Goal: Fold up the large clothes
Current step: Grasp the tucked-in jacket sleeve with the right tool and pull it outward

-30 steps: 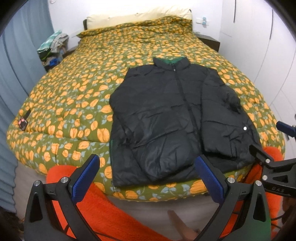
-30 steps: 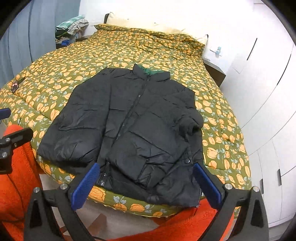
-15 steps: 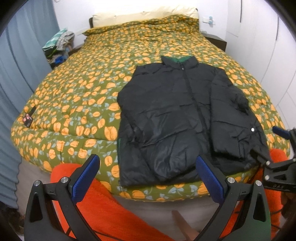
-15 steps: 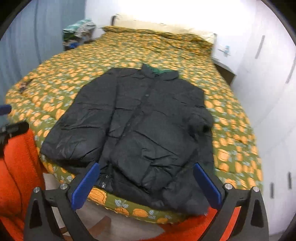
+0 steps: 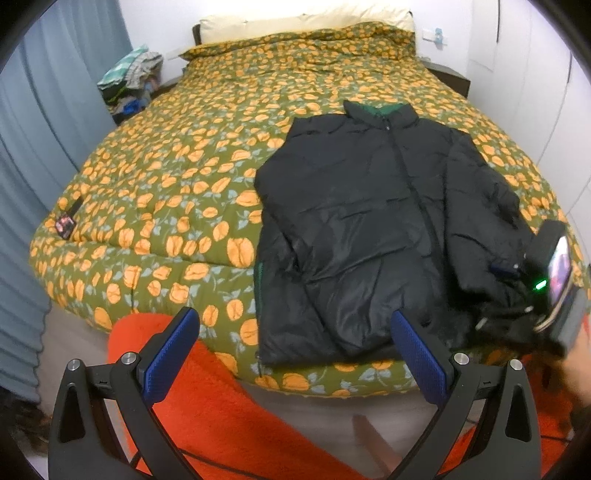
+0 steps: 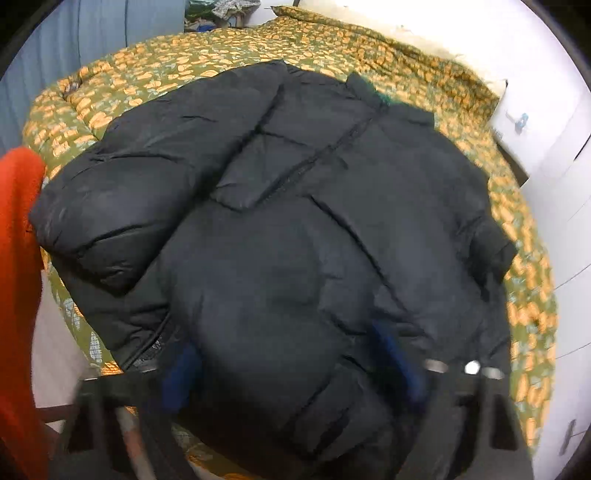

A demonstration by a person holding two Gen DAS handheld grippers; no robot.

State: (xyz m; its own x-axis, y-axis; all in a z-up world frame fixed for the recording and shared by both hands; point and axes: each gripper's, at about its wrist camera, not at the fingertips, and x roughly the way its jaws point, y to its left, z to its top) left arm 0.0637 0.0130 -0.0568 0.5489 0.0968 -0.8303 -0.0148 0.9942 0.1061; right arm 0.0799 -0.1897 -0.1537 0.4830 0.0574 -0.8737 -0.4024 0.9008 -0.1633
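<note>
- A black quilted puffer jacket point(image 5: 373, 221) is lying front-up and zipped on a bed covered with an olive quilt printed with orange flowers point(image 5: 177, 177), its hem reaching the near edge of the mattress and its green-lined collar pointing toward the cream pillows point(image 5: 306, 23).
- The left gripper point(image 5: 295, 354), black-framed with blue-padded fingers point(image 5: 170, 354), is hovering with its fingers spread wide, clear of the jacket, above an orange fleece garment point(image 5: 236, 413).
- The right gripper point(image 6: 291, 373) is sitting at the jacket's lower right hem, its blurred blue fingers point(image 6: 181, 373) standing wide apart on either side of a padded fold.
- A heap of clothes point(image 5: 129, 85) is sitting beside blue-grey curtains point(image 5: 44, 122) at the bed's far left.
</note>
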